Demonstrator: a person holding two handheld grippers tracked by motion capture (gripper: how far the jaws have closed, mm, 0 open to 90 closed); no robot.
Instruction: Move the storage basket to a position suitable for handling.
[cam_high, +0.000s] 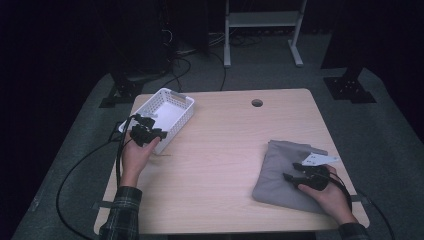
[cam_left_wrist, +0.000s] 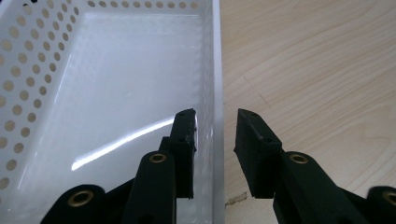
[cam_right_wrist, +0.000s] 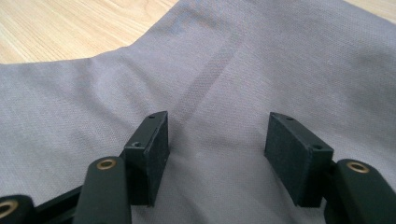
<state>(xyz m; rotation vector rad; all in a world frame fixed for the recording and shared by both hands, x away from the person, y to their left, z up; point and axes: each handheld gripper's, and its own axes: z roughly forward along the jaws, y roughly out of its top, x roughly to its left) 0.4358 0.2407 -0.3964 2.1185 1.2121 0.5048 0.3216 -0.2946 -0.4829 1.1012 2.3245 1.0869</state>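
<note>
At the left of the high view, your left gripper (cam_high: 148, 134) sits at the near corner of the white basket (cam_high: 176, 98), which stands toward the upper left of the table (cam_high: 225, 145), turned at an angle to the table's edges. In the left gripper view the jaws straddle the basket's right wall (cam_left_wrist: 216, 70): one pad inside against the perforated plastic, the other outside with a narrow gap showing. I cannot tell whether the wall is truly pinched or only bracketed. Straddling the rim that way looks like the natural hold for dragging or steadying the basket, which is empty, its glossy floor bare.

Moving right, the middle of the table holds nothing but a cable hole (cam_high: 257, 103) near the far edge.

At the lower right of the high view lies the folded grey cloth (cam_high: 280, 175), with a small white tag (cam_high: 320, 159) at its far right corner. Your right gripper (cam_high: 295, 171) rests over the cloth's right part, pointing left across it. In the right gripper view its jaws stand spread, the fabric (cam_right_wrist: 224, 70) lying flat between and beneath them, nothing gripped. My guess is you are keeping that hand parked there, ready to take the cloth once the basket is where you want it.
</note>
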